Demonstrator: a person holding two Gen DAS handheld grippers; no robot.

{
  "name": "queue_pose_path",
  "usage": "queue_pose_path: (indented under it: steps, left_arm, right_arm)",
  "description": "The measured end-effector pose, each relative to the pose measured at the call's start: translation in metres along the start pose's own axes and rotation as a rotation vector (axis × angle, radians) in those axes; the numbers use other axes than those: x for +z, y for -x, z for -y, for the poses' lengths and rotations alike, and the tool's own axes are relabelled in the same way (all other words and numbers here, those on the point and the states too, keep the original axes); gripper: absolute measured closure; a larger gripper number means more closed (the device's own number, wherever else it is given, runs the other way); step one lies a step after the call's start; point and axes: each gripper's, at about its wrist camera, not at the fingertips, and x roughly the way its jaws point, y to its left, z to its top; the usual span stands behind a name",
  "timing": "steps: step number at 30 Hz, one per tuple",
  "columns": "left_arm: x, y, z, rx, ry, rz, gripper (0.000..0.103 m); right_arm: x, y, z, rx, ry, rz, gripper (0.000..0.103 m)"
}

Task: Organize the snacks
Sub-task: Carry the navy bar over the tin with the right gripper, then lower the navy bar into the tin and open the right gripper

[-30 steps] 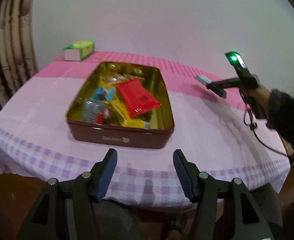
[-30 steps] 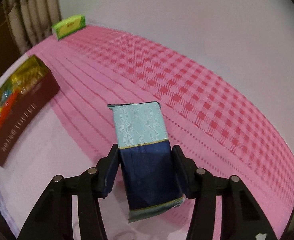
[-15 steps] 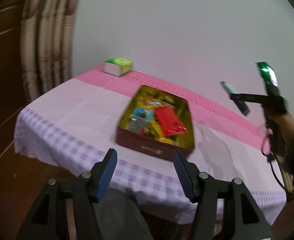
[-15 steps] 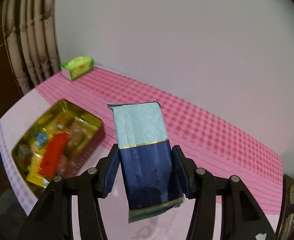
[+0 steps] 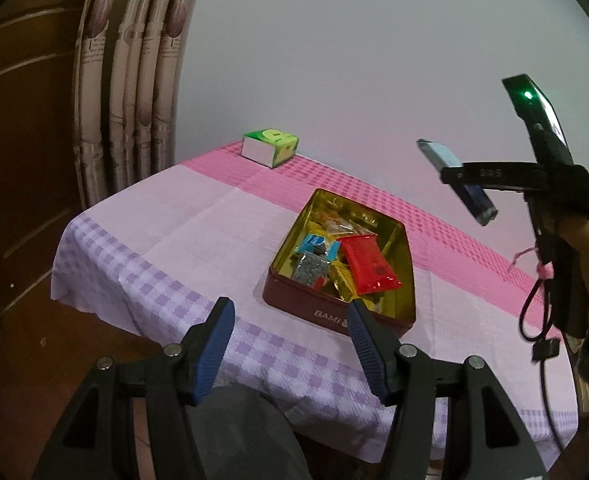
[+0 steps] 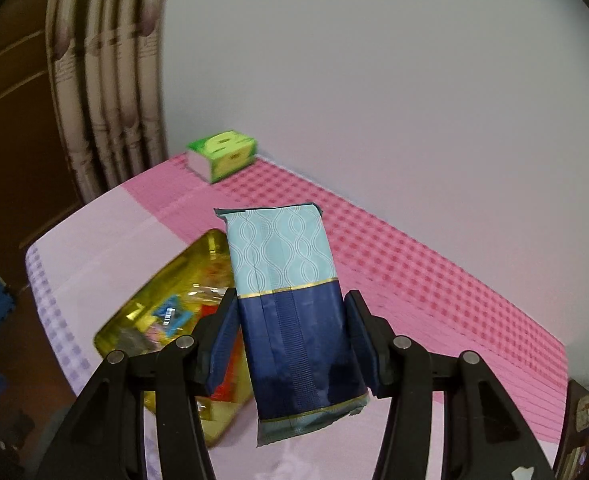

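Note:
My right gripper [image 6: 292, 318] is shut on a blue and pale-teal snack packet [image 6: 290, 300] and holds it in the air above and to the right of the tin; the packet also shows in the left wrist view [image 5: 456, 180]. The open dark-red tin [image 5: 336, 318] with a gold inside holds several snacks, among them a red packet [image 5: 368, 266]; it also shows in the right wrist view [image 6: 150, 292]. My left gripper [image 5: 290, 322] is open and empty, in front of the table's near edge, below the tin.
A green box [image 5: 270, 147] stands at the table's far left corner; it also shows in the right wrist view [image 6: 222, 155]. A pink and lilac checked cloth [image 5: 182, 236] covers the table. Curtains [image 5: 130, 92] and a brown door are on the left.
My right gripper has lifted the packet and carried it left toward the tin. My left gripper has drawn back and turned left, away from the tin.

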Motion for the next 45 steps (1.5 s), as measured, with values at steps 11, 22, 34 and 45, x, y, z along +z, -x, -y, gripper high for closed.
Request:
queue_pose_path:
  steps: [11, 22, 34, 45]
  left_arm:
    - [0.000, -0.010, -0.009, 0.058, 0.034, -0.032, 0.043]
    - [-0.003, -0.023, -0.012, 0.075, 0.038, -0.082, 0.043]
    - [-0.004, -0.032, -0.011, 0.110, 0.020, -0.114, 0.043]
    - [-0.002, -0.012, 0.006, 0.159, -0.063, -0.022, 0.030]
  right_arm:
    - [-0.014, -0.053, -0.056, 0.028, 0.018, -0.083, 0.054]
    - [-0.034, -0.098, -0.071, 0.035, -0.003, -0.157, 0.054]
    - [-0.048, -0.121, -0.077, 0.063, -0.014, -0.186, 0.053]
    - [-0.055, -0.015, -0.068, -0.075, -0.020, 0.034, 0.018]
